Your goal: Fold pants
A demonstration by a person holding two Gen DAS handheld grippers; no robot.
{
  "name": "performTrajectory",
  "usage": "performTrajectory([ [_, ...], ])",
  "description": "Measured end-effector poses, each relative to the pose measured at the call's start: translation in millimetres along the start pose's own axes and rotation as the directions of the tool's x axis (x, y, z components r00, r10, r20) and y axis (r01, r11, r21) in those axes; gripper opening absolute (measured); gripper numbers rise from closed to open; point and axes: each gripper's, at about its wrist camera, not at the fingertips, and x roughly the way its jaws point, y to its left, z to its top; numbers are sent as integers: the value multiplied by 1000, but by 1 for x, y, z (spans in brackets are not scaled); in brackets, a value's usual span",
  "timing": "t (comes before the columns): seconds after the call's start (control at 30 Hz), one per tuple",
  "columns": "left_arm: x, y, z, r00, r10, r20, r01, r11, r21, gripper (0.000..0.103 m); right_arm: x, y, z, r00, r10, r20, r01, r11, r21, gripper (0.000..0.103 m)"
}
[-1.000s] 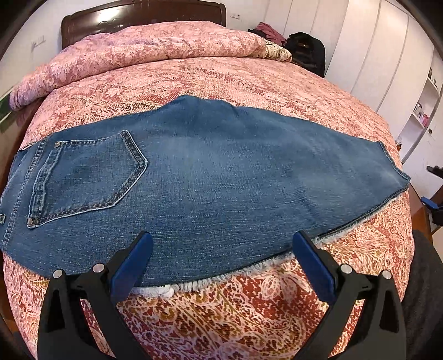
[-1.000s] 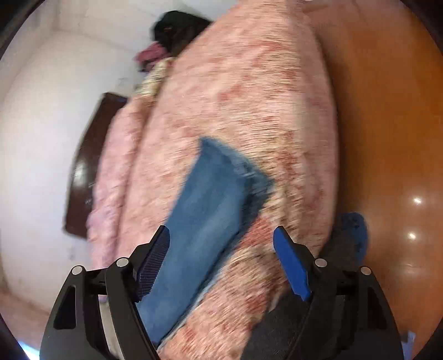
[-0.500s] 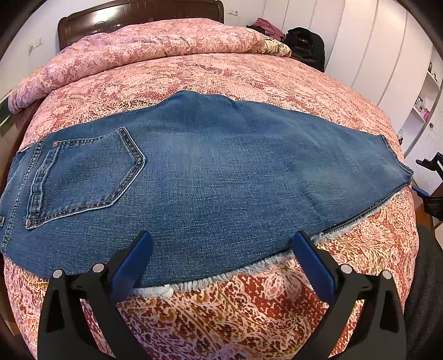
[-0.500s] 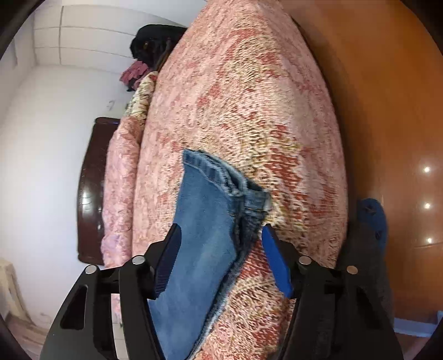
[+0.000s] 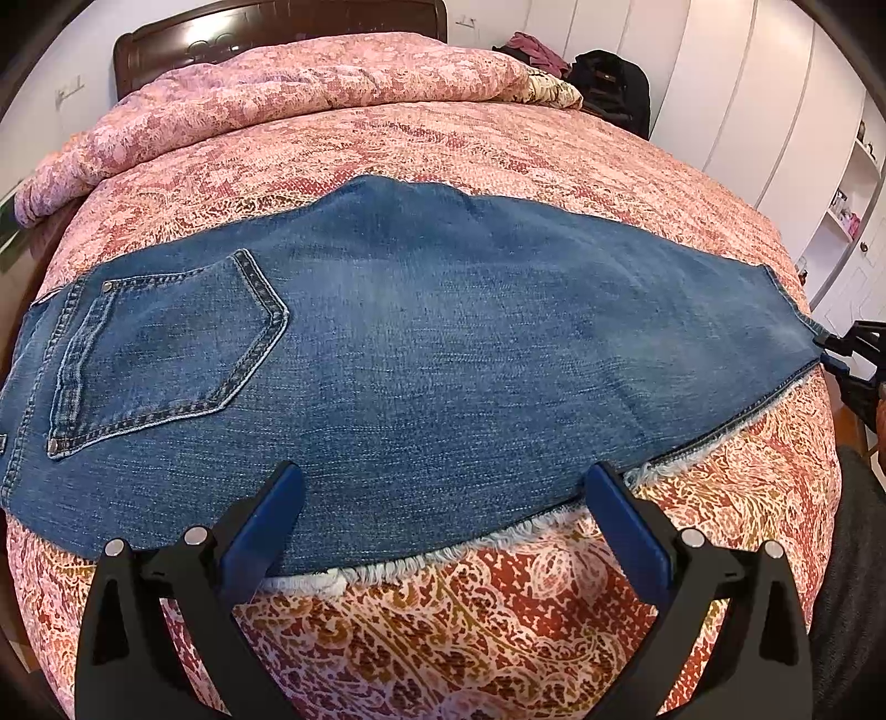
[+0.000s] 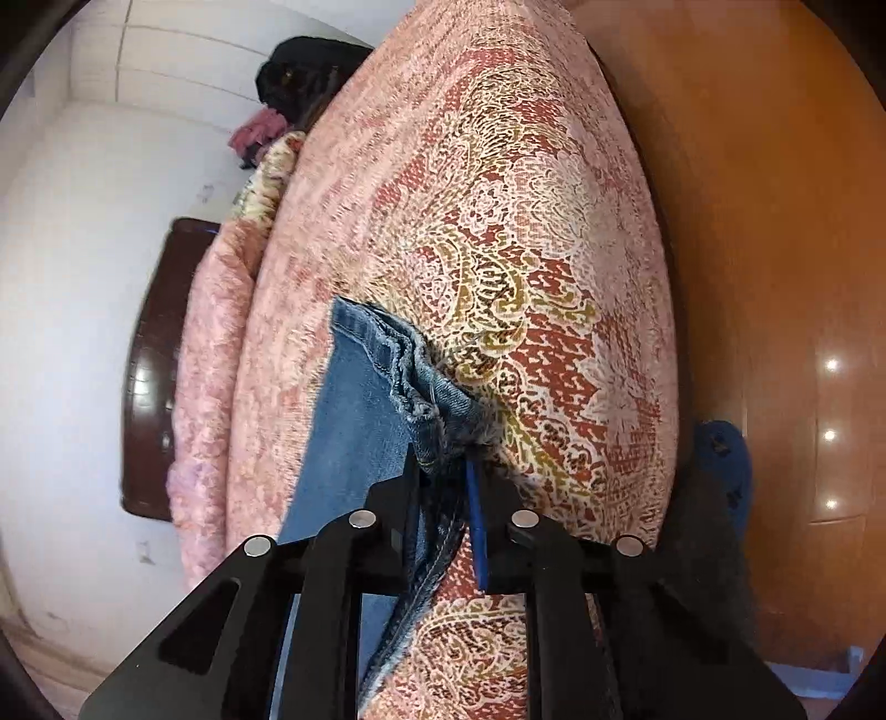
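Blue jeans [image 5: 421, 343] lie folded lengthwise across the bed, back pocket [image 5: 166, 343] at the left, leg hem at the right. My left gripper [image 5: 443, 515] is open and empty, its blue pads over the jeans' frayed near edge. My right gripper [image 6: 443, 471] is shut on the hem corner of the jeans [image 6: 421, 387]; in the left wrist view it shows at the far right edge [image 5: 830, 354], pinching the hem.
The bed has a red and pink patterned cover [image 5: 498, 620] and a rolled pink quilt [image 5: 310, 77] by the dark headboard [image 5: 266, 22]. A black bag [image 5: 609, 83] sits at the far corner. White wardrobes [image 5: 747, 99] stand on the right. Wood floor [image 6: 775, 277] lies beside the bed.
My right gripper moved in onto the leg hem and closed on its corner. My left gripper stayed open and nearly still over the near edge.
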Motion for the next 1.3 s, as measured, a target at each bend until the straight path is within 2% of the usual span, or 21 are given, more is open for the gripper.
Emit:
performTrajectory([
  [0.13, 1, 1, 0, 1000, -3, -1, 3, 1000, -3, 101, -9, 10, -4, 999, 43, 27, -43, 999, -26, 9],
  [0.27, 0, 4, 1, 1000, -22, 10, 22, 1000, -18, 101, -18, 37, -4, 997, 72, 29, -68, 993, -101, 9],
  [0.33, -10, 12, 6, 997, -35, 62, 38, 998, -49, 101, -22, 56, -9, 995, 96, 18, -92, 984, -154, 9],
  [0.43, -31, 27, 14, 984, 18, 177, -4, 997, -77, 101, -22, 81, -14, 991, 134, -5, -132, 969, -207, 9],
  [0.5, -38, 44, 18, 971, 95, 218, -73, 992, -105, 101, -21, 100, -20, 988, 155, -26, -157, 957, -244, 9],
  [0.57, -28, 70, 18, 975, 147, 164, -116, 976, -182, 101, -16, 121, -32, 981, 182, -61, -192, 939, -286, 9],
  [0.63, -13, 95, 14, 987, 132, 88, -102, 952, -287, 101, -10, 144, -50, 974, 202, -106, -226, 915, -335, 9],
  [0.67, -9, 104, 13, 991, 109, 79, -78, 943, -324, 101, -7, 155, -60, 970, 208, -126, -240, 901, -362, 9],
  [0.7, -9, 107, 13, 990, 97, 98, -58, 938, -342, 101, -4, 168, -70, 966, 210, -150, -253, 884, -392, 9],
  [0.8, -4, 98, 15, 988, 135, 76, -107, 949, -297, 101, 11, 207, -115, 947, 209, -246, -307, 816, -490, 9],
  [0.87, -4, 95, 15, 986, 151, 71, -125, 951, -283, 101, 27, 226, -152, 928, 187, -322, -342, 770, -538, 9],
  [0.97, -6, 100, 14, 988, 131, 87, -99, 948, -304, 101, 60, 237, -207, 905, 100, -413, -355, 712, -606, 9],
  [1.0, -8, 101, 16, 988, 127, 89, -94, 947, -307, 101, 71, 236, -224, 899, 58, -434, -350, 692, -632, 9],
  [1.1, -6, 103, 19, 988, 127, 89, -93, 947, -308, 101, 114, 216, -287, 873, -152, -463, -295, 590, -751, 9],
  [1.13, -6, 102, 18, 988, 127, 89, -94, 947, -308, 101, 122, 209, -296, 876, -188, -444, -273, 564, -779, 9],
  [1.17, -7, 102, 16, 988, 126, 90, -93, 947, -308, 101, 123, 205, -301, 885, -188, -427, -265, 550, -792, 9],
  [1.23, -7, 104, 16, 988, 121, 94, -86, 946, -312, 101, 120, 207, -301, 892, -183, -414, -256, 551, -794, 9],
  [1.3, -7, 103, 16, 988, 121, 96, -85, 945, -314, 101, 113, 215, -304, 901, -191, -389, -251, 503, -827, 9],
])
